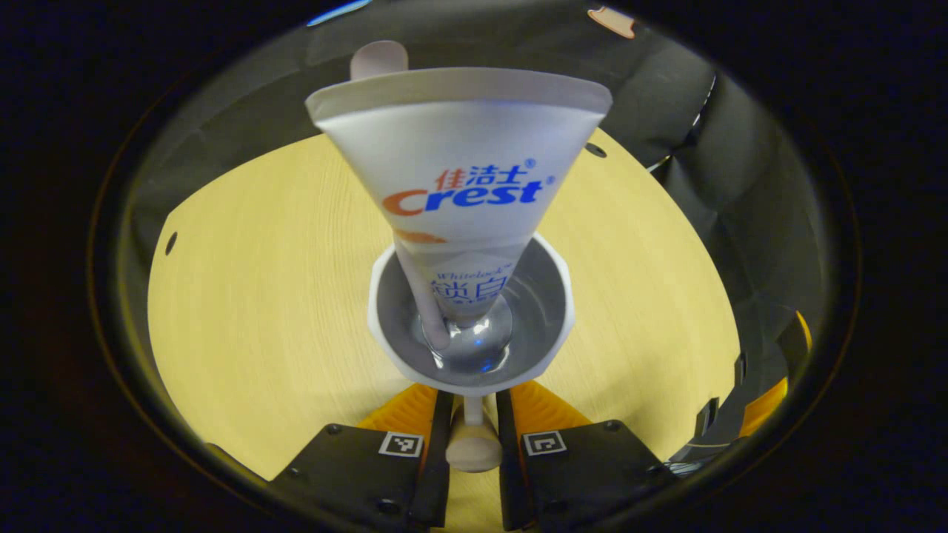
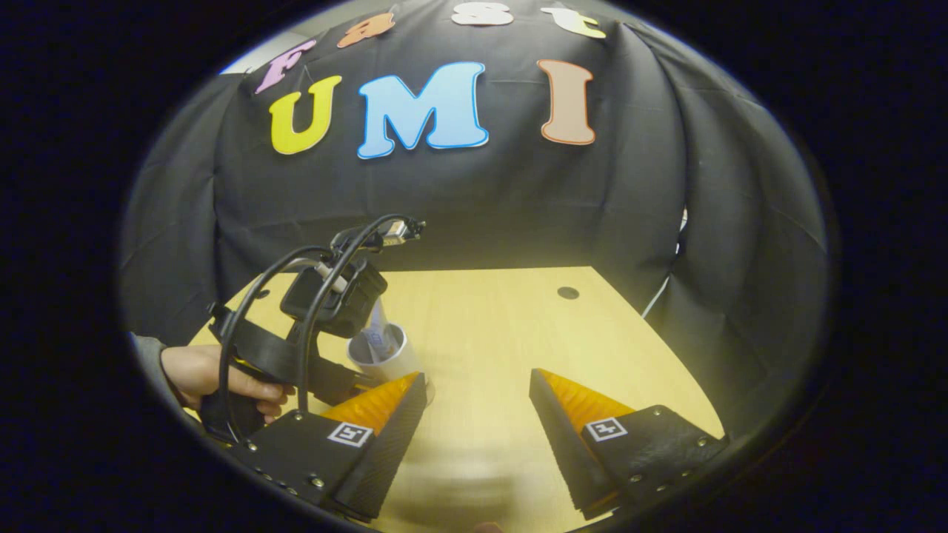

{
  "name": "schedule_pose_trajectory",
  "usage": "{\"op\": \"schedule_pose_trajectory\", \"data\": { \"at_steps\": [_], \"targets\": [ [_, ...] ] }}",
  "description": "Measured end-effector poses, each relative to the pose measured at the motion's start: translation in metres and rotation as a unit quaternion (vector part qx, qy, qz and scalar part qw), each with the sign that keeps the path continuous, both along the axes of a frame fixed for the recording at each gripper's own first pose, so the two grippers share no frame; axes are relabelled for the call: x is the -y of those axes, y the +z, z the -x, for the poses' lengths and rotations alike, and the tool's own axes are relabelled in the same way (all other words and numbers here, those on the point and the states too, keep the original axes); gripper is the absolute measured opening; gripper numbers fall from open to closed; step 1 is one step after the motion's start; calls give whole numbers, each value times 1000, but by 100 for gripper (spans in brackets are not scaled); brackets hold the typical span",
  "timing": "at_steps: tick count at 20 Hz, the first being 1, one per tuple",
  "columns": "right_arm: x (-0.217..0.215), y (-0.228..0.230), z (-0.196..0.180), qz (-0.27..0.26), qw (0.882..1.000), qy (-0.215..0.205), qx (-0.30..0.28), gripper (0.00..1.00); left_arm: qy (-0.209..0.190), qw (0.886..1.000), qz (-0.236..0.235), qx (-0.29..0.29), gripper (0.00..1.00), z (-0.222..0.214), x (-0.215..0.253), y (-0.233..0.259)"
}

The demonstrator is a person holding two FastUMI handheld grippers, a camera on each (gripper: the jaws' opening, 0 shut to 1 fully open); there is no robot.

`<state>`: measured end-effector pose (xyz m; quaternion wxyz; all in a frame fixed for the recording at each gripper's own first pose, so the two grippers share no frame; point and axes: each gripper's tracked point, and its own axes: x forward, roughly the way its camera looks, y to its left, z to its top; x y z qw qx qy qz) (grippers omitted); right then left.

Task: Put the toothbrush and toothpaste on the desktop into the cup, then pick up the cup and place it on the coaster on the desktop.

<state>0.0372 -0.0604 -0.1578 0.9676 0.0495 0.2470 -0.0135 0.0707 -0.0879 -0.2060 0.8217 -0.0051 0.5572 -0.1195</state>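
Left gripper view: gripper [image 1: 474, 414] clamping cup [image 1: 471, 318] handle.

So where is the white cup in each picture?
Left gripper view: the cup sits in the middle, just beyond the left gripper, with the toothpaste standing in it.
Right gripper view: the cup is small, at lower left, partly behind the other gripper held by a hand.
Shared landmark: the yellow wooden desktop with its dark round hole.
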Motion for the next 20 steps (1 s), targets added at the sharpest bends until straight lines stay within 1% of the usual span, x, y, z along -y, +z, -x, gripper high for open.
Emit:
{"op": "schedule_pose_trajectory", "data": {
  "at_steps": [9,11,12,14,15,16,18,19,20],
  "targets": [
    [2,1,9,-10,1000,-1,1,89,-18,1000,-23,0,34,4,1,-3],
    [2,2,11,-14,1000,0,1,89,-16,1000,-18,1,36,4,1,-1],
    [1,3,13,-18,1000,1,1,89,-14,1000,-7,2,36,5,4,1],
    [-2,5,14,-26,1000,7,2,89,-21,1000,0,14,36,3,12,5],
    [-1,7,14,-25,1000,8,6,89,-22,1000,13,17,53,3,16,9],
    [-3,10,14,-26,1000,9,8,89,-19,999,21,25,58,1,19,16],
    [-5,14,15,-30,999,13,14,89,-15,998,32,42,75,-5,23,28],
    [-6,15,16,-30,999,15,16,89,-13,998,34,52,81,-8,23,36],
    [-6,17,15,-26,999,17,21,89,-8,997,40,63,77,-13,23,46]
  ]
}}
